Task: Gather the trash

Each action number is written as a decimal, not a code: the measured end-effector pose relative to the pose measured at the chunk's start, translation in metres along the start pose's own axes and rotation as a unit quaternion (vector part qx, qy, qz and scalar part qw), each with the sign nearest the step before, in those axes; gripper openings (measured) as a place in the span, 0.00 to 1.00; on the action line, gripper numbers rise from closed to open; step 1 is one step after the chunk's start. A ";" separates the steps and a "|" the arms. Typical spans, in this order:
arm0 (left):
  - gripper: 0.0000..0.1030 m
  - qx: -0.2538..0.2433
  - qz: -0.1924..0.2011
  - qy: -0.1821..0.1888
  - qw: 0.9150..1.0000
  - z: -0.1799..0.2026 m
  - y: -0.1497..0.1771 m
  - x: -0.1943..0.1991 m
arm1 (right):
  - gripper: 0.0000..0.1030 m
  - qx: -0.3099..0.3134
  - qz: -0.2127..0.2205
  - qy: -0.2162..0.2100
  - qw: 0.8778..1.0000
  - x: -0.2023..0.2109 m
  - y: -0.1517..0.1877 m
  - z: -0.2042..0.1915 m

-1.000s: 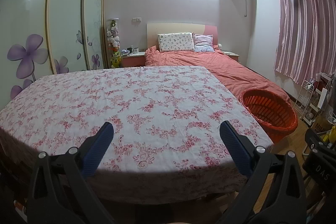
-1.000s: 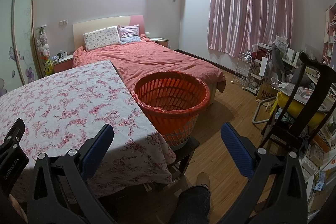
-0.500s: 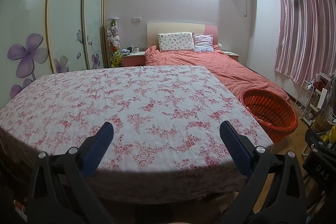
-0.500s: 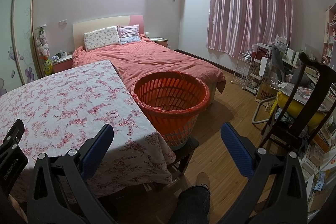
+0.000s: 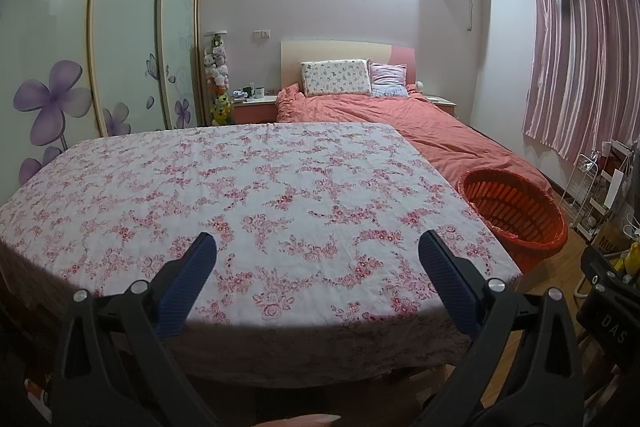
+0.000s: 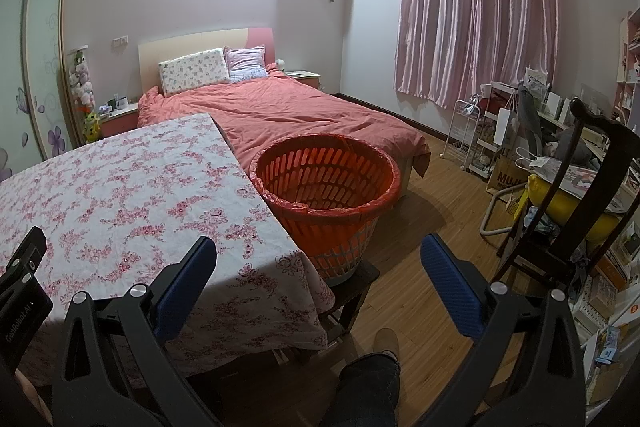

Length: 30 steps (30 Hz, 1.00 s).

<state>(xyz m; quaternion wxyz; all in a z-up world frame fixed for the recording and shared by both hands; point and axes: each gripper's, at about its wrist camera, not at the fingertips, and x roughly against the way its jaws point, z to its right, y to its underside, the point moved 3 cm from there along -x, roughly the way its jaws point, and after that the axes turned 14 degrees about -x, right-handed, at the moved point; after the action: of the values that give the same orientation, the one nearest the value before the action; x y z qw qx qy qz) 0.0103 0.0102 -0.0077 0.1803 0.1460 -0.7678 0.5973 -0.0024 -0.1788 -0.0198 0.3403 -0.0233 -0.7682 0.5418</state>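
- At the centre of my right wrist view stands the round orange slatted plastic basket (image 6: pixel 326 183), lined with a thin orange bag, set on a dark low stool (image 6: pixel 356 285) just beside the table's right edge; in my left wrist view it sits at the right edge of the frame (image 5: pixel 516 217).
- My right gripper (image 6: pixel 318 265) hangs with its blue-padded jaws spread wide and nothing between them, low in the frame in front of the basket.
- My left gripper (image 5: pixel 318 259) is likewise spread wide and holding nothing, above the near edge of the table.
- The table carries a white cloth with pink flower print (image 5: pixel 248 195), filling the middle of the left view.
- Beyond it, in the upper middle, lies a bed with a salmon-pink quilt (image 6: pixel 288 115).
- Pink curtains (image 6: pixel 476 7) hang at upper right.
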 end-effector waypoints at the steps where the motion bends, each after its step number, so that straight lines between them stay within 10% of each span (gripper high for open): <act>1: 0.96 0.000 0.000 0.000 1.000 0.000 0.000 0.000 | 0.98 0.000 0.000 0.000 1.000 0.000 0.000 0.000; 30: 0.96 -0.002 -0.003 0.000 1.000 0.002 0.000 0.001 | 0.98 0.000 0.000 0.000 1.000 0.000 0.000 0.000</act>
<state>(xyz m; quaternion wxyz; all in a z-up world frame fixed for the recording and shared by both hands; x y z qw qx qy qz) 0.0092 0.0079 -0.0080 0.1825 0.1475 -0.7684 0.5954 -0.0020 -0.1789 -0.0198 0.3403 -0.0232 -0.7682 0.5418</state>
